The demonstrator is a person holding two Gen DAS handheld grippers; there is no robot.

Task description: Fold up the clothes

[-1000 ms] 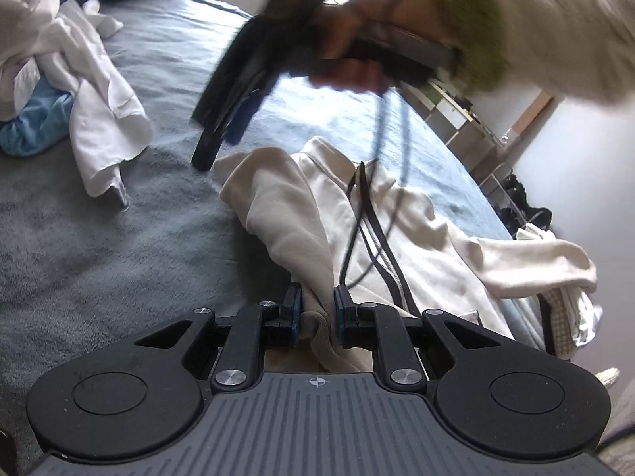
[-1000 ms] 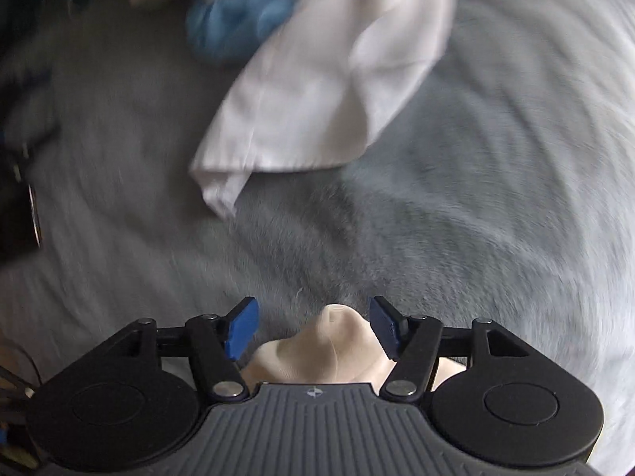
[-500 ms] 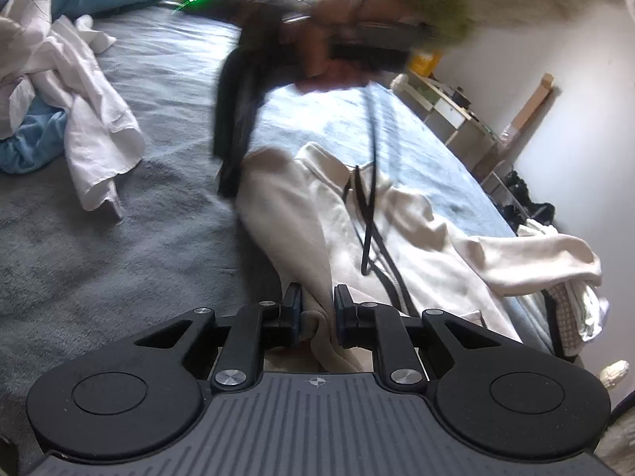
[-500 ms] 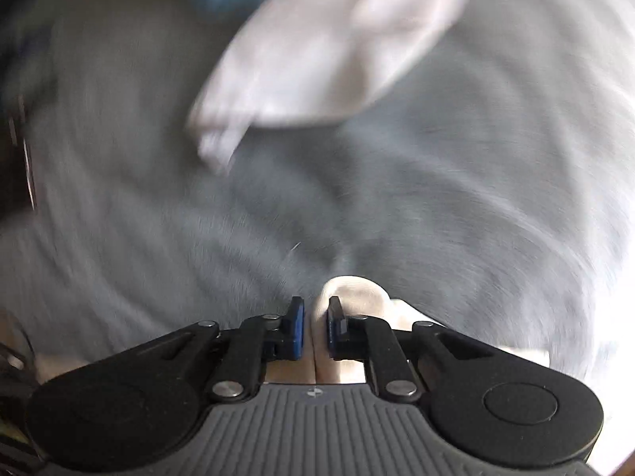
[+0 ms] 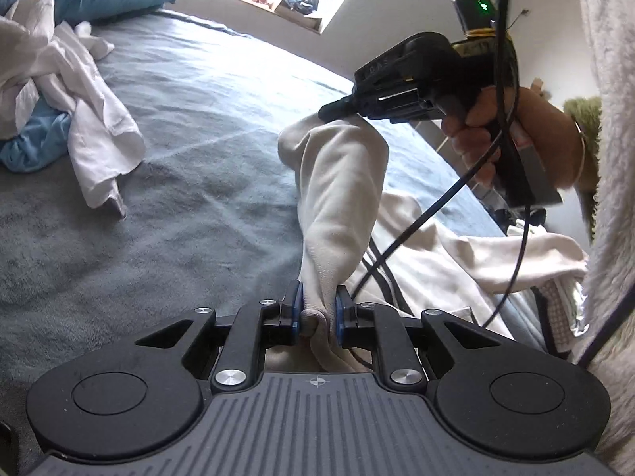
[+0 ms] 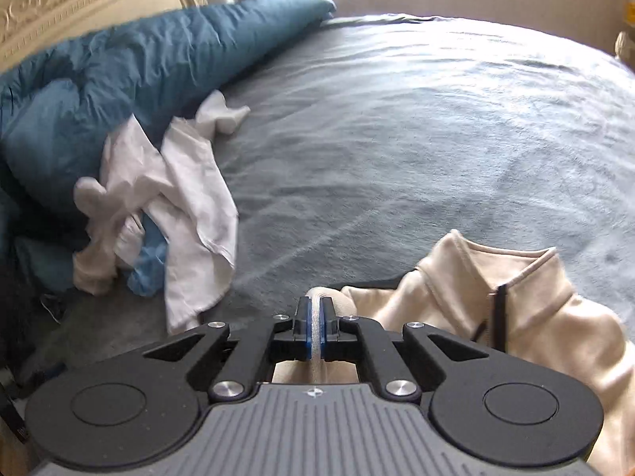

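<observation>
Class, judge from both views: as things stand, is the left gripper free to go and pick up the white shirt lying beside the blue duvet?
Probably not yet. The left gripper is shut on the cream sweatshirt. The grey blanket between it and the white shirt lies open, so only that grip hinders it.

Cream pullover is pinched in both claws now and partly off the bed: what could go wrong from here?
1. The right claw pinches only a thin edge of the cream pullover; a hard pull could slip it out.
2. The black cable hangs across the pullover and could snag in a fold.
3. The white shirt pile lies close; a wide swing could drag it.
</observation>
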